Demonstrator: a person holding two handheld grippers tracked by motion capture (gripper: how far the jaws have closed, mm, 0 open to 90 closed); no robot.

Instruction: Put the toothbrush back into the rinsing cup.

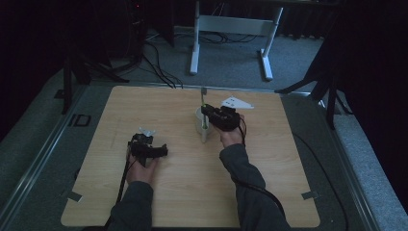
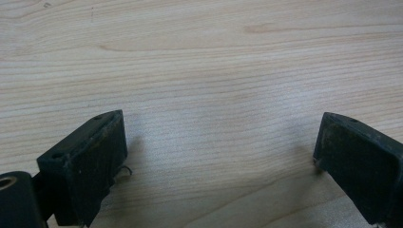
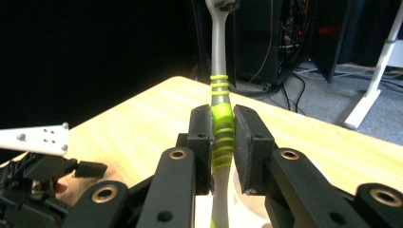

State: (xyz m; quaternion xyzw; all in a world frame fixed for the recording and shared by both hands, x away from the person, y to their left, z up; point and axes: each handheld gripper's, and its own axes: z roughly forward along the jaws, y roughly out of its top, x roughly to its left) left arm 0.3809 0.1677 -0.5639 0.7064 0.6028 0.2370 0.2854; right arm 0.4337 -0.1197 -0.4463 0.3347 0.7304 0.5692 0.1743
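Room: dim, grey carpet floor (image 1: pixel 231 57), white desk frame (image 1: pixel 231 29) and dark cables beyond the far edge of the table.
Surface: light wooden table (image 1: pixel 192 192) with rounded corners, tape tabs near the two near corners.
Toothbrush (image 3: pixel 221 118): grey handle with green grip rings, standing upright, head uppermost (bristles blurred at the top of the right gripper view); seen from above at (image 1: pixel 204 103), toward the far edge, slightly right of the table's middle.
Cup (image 1: pixel 200 122): white, standing on the table directly under the toothbrush, lower end of the handle inside it or just at its rim, cannot tell which.
Right gripper (image 3: pixel 221 137): clamped on the toothbrush at the green grip, both pads pressed flat against the handle; from above at (image 1: pixel 210 114), just beside the cup, on its right.
Left gripper (image 2: pixel 218 156): jaws spread wide apart with bare wood grain between them, nothing held; from above at (image 1: pixel 144 147), left of the table's middle, well apart from the cup.
Sleeves: grey, both forearms entering over the near edge.
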